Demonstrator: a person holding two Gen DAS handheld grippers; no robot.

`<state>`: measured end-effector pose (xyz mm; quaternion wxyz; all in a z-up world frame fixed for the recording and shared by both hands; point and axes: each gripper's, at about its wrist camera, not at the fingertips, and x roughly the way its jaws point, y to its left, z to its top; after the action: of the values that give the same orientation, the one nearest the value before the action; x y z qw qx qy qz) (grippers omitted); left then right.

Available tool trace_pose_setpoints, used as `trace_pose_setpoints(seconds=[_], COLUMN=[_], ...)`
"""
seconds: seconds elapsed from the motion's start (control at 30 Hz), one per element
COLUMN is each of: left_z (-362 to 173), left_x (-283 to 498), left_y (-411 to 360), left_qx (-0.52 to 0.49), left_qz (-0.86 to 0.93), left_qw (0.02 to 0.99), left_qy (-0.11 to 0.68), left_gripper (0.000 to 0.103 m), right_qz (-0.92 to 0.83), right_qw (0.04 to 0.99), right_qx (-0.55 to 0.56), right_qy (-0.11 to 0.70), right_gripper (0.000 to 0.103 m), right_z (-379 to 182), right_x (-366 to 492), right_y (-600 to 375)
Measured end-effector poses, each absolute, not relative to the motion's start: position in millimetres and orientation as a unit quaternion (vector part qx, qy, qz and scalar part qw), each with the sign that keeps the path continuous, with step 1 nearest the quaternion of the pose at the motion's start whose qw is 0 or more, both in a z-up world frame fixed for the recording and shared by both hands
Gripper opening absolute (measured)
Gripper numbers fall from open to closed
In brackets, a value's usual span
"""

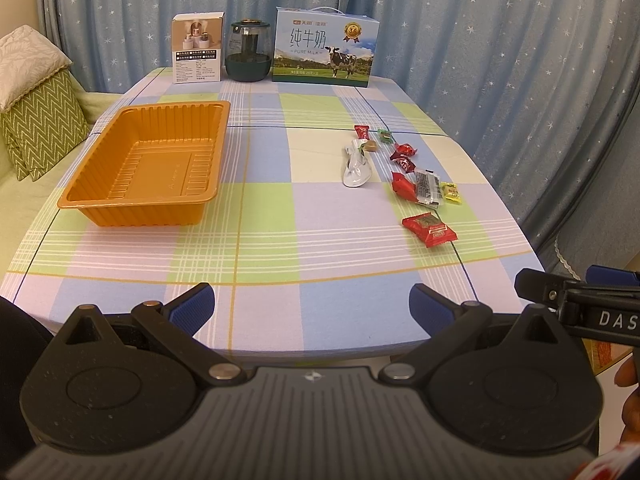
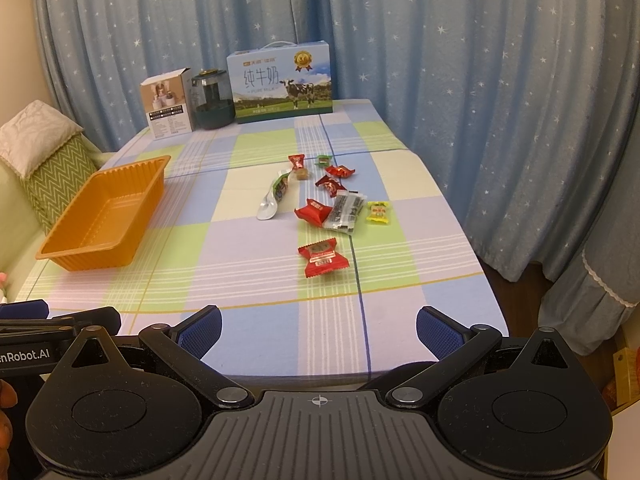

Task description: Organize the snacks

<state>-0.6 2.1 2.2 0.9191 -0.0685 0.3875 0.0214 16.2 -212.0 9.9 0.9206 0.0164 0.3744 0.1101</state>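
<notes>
Your left gripper (image 1: 312,308) hung at the near edge of the table (image 1: 320,256) with its jaws spread wide and nothing between them; both blue pads (image 1: 188,310) stood apart over the checked cloth. Your right gripper (image 2: 318,330) was likewise released, held over the near edge, empty. Each camera caught the other gripper at its side, level with it and just beside it.

From the left wrist, the tray (image 1: 146,200) lay at about 11 o'clock, orange, ribbed, empty, resting flat on the cloth. The snacks were well apart from it, at about 1 o'clock. Nearest you was a red packet (image 1: 429,230), lying alone. Beyond it sat a cluster: a red wrapper (image 1: 402,187) touching a black-and-clear packet (image 1: 428,192), with a yellow candy (image 1: 451,193) just beside that on the 3 o'clock side. Farther on, two red candies (image 1: 404,156) lay close together, then a green one (image 1: 385,136) and a small red one (image 1: 362,132). A white spoon-shaped packet (image 1: 358,168) stretched toward 12 o'clock on the cluster's 9 o'clock side, with a brown cube (image 1: 371,146) at its far end.

From the right wrist, the same snacks lay almost dead ahead, at 12 o'clock, and the tray sat at 10 o'clock.

At the far edge stood a milk carton (image 1: 326,46), a dark jar (image 1: 248,52) beside it, and a small box (image 1: 198,50), all upright before a blue starred curtain (image 1: 480,40). Cushions (image 1: 36,120) leaned at the table's 9 o'clock side.
</notes>
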Motion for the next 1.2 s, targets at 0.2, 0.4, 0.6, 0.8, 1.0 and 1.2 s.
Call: trace_pose_setpoints(seconds=[0.2, 0.4, 0.6, 0.8, 1.0, 1.2], left_z=[2.1, 2.0, 2.0, 4.9, 4.5, -7.0], left_x=[-0.7, -0.8, -0.7, 1.7, 17.9, 46.0], left_y=[2.1, 2.1, 2.1, 2.3, 4.2, 10.0], left_qx=[-0.069, -0.068, -0.069, -0.071, -0.070, -0.073], left_qz=[0.021, 0.021, 0.022, 0.026, 0.021, 0.010], left_qw=[0.919, 0.919, 0.919, 0.920, 0.921, 0.919], left_qy=[0.387, 0.387, 0.387, 0.385, 0.382, 0.386], left_gripper=[0.103, 0.103, 0.103, 0.103, 0.103, 0.103], right_qz=[0.110, 0.110, 0.109, 0.106, 0.107, 0.111], right_qw=[0.921, 0.921, 0.921, 0.923, 0.930, 0.934], right_qx=[0.016, 0.016, 0.017, 0.025, 0.031, 0.029], right_qy=[0.374, 0.374, 0.373, 0.368, 0.350, 0.339], right_gripper=[0.103, 0.103, 0.103, 0.103, 0.102, 0.102], right_z=[9.8, 9.8, 7.7, 11.7, 6.0, -2.2], right_x=[16.1, 16.0, 16.0, 23.7, 33.6, 55.6], right_y=[-211.9, -211.9, -211.6, -220.8, -224.3, -225.0])
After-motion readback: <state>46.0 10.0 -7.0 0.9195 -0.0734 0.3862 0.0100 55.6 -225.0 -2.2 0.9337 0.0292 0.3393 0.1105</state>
